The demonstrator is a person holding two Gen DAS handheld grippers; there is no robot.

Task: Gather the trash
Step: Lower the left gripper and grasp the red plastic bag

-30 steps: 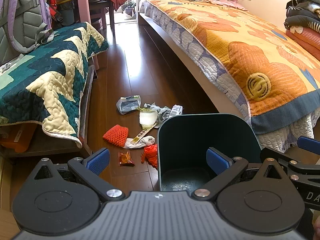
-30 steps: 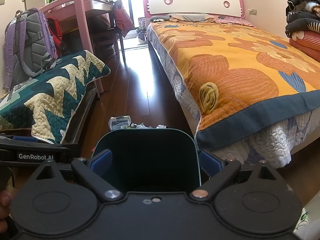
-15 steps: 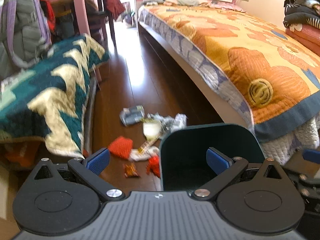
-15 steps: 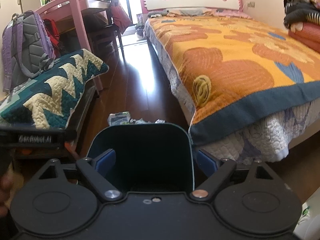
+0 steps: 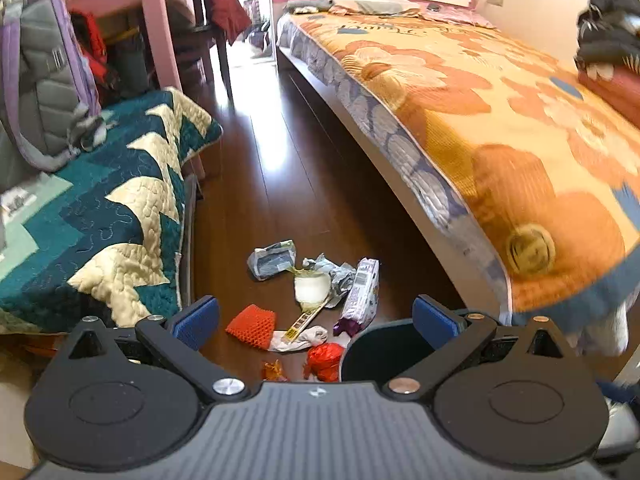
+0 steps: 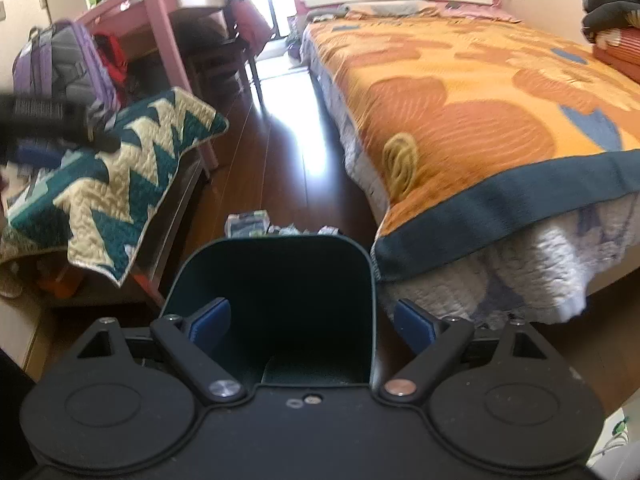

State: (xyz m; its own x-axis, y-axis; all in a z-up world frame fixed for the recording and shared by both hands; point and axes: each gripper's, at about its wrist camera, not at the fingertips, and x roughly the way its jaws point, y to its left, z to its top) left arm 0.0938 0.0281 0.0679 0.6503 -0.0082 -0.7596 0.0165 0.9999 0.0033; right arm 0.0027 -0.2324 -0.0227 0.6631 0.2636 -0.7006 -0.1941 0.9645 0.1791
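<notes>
A pile of trash lies on the dark wood floor: an orange foam net [image 5: 252,325], a white cup [image 5: 311,288], a purple wrapper [image 5: 362,294], a grey crumpled packet [image 5: 272,259], a red wrapper [image 5: 326,362] and a small orange candy wrapper [image 5: 273,371]. A dark teal bin [image 6: 276,300] stands just behind the pile; its rim shows in the left wrist view [image 5: 376,350]. My left gripper [image 5: 316,320] is open above the pile. My right gripper [image 6: 312,322] is open, with its fingers on either side of the bin's right wall.
A bed with an orange flowered cover [image 5: 500,120] runs along the right. A low bench with a teal zigzag quilt [image 5: 104,208] and a grey backpack [image 5: 44,80] is on the left. A pink desk [image 6: 160,28] stands behind it.
My left gripper has risen and swung left, so the trash pile now sits between its fingers and the bin has slid to the lower right. The right gripper stays at the bin.
</notes>
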